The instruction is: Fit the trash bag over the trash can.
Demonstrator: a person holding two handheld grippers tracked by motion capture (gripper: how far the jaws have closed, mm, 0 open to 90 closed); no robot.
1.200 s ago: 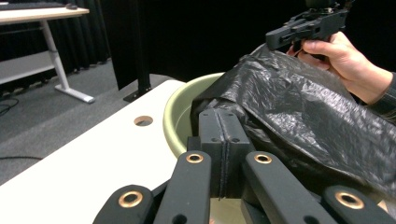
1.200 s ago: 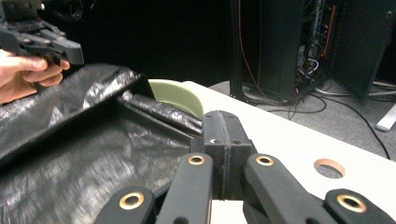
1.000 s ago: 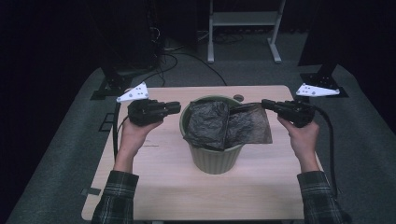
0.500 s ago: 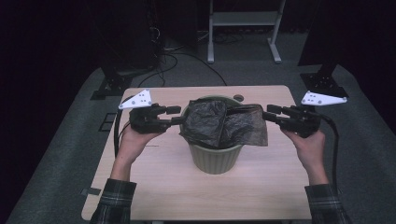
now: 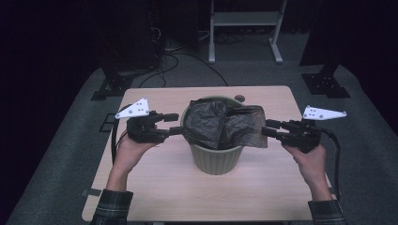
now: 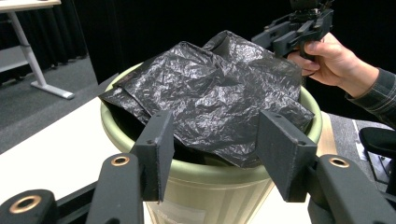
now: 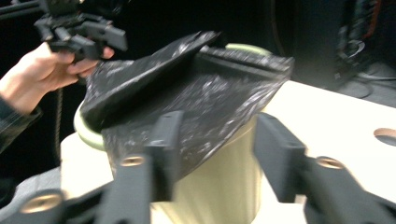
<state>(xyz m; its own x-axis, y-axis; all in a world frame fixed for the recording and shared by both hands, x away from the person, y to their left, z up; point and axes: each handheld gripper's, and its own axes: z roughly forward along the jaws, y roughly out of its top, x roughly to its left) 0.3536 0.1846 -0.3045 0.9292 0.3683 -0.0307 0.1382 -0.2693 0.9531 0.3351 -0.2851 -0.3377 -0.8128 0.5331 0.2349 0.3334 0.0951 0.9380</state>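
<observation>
A pale green bin (image 5: 216,159) stands mid-table with a crumpled black bag (image 5: 220,124) lying loose over its mouth, one corner hanging past the right rim. My left gripper (image 5: 177,123) sits just left of the bin; its jaws have just been opening and hold nothing. In the left gripper view the bag (image 6: 210,93) and bin (image 6: 219,186) lie beyond the spread jaws. My right gripper (image 5: 266,128) is level at the bag's hanging corner. Its jaws have just been closing a little, and the bag (image 7: 196,88) hangs ahead of them, untouched. Both are open.
The wooden table (image 5: 263,187) has bare room in front of the bin and at both sides. A small round hole (image 5: 240,98) sits near its far edge. A white stand (image 5: 244,28) and dark equipment bases stand on the floor beyond.
Both grippers have let go of the bag's edges, opened, and drawn outward and toward the table's near side. The bag has slumped onto the bin's mouth.
</observation>
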